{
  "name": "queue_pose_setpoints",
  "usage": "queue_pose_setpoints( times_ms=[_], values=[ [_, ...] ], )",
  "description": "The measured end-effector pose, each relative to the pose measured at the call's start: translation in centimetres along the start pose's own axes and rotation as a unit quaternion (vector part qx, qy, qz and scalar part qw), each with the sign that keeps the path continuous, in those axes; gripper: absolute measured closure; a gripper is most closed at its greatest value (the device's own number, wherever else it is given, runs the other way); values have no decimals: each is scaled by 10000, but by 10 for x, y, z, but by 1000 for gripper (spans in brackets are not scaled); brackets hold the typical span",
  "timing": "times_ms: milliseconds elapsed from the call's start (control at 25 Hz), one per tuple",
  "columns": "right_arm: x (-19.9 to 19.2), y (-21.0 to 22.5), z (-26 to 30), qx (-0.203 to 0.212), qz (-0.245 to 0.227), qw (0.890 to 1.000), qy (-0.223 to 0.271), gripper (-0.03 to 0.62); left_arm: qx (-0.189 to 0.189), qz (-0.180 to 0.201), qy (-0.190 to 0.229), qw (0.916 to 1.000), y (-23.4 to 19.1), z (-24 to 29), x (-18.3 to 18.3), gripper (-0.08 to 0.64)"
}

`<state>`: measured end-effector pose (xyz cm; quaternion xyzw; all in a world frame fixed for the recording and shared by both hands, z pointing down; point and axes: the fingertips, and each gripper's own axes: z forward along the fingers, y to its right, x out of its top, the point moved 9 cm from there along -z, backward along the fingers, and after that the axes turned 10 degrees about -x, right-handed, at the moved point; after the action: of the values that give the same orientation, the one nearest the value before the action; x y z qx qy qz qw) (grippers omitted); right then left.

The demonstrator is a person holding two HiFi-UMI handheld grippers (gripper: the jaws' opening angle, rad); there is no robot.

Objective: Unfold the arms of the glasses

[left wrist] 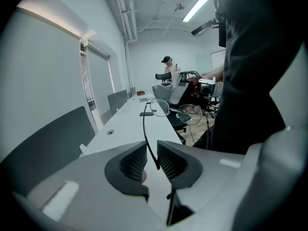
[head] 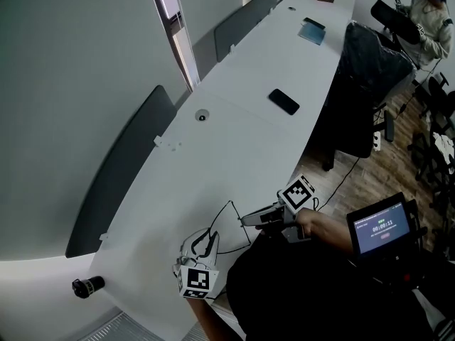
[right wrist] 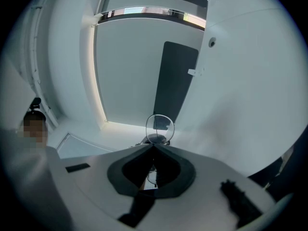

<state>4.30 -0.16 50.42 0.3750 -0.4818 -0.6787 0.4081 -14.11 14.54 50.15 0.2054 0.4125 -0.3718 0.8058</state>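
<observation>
Above the near end of the worktop [head: 242, 148], the glasses [left wrist: 160, 107] are held in the air. The right tongs [right wrist: 154, 146] are clenched on the frame beside a lens. One arm [left wrist: 144, 129] is passed between the released left tongs [left wrist: 151, 149], unpinched.

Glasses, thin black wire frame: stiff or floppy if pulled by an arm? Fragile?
Probably light: thin black wire glasses. Their slim arm, inside the open left gripper, likely flexes. The right gripper, shut by a round lens, could bend them.
</observation>
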Motion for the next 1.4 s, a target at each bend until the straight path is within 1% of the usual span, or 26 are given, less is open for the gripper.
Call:
queue_pose_setpoints(
  times_ms=[160, 280, 520, 640, 800, 880, 1000, 1040, 1080, 1120, 1200, 1280, 1320, 1400],
  values=[
    [-1, -2, 3, 91, -9, 9999, -58, 582, 296, 0, 33, 9996, -6, -7, 0, 504],
    [-4, -2, 6, 193, 93, 9997, -85, 583, 496, -5, 17, 9988, -13, -11, 0, 515],
    [-7, -5, 7, 300, 38, 9993, -212, 583, 689, 110, -66, 9975, -25, -16, 2, 530],
    [-8, -4, 6, 292, -42, 9992, -286, 581, 764, 164, -92, 9969, -27, -16, 3, 532],
    [-10, -8, 8, 462, -36, 9983, -364, 582, 840, 199, -107, 9962, -28, -16, 3, 534],
    [-10, -11, 8, 465, -70, 9981, -403, 582, 881, 224, -102, 9958, -29, -18, 4, 534],
    [-9, -9, 7, 463, 17, 9985, -295, 581, 847, 286, -116, 9959, -27, -17, 3, 528],
    [-8, -7, 6, 462, 58, 9987, -223, 582, 819, 312, -130, 9961, -26, -16, 3, 519],
    [-6, -5, 6, 432, 47, 9989, -162, 582, 796, 329, -130, 9962, -24, -16, 3, 492],
    [-4, -4, 6, 394, 27, 9991, -119, 583, 785, 335, -96, 9963, -22, -16, 3, 455],
    [-3, 0, 6, 352, 160, 9992, -75, 583, 792, 298, 111, 9964, -17, -20, 5, 447],
    [-4, 3, 4, 360, 385, 9986, -23, 583, 814, 183, 448, 9955, -15, -25, 9, 443],
    [-4, 4, 2, 341, 468, 9983, 11, 583, 841, 50, 627, 9945, -14, -29, 9, 443],
    [-3, 6, -2, 326, 530, 9980, 94, 583, 928, -391, 963, 9902, -12, -38, 7, 434]
  ],
)
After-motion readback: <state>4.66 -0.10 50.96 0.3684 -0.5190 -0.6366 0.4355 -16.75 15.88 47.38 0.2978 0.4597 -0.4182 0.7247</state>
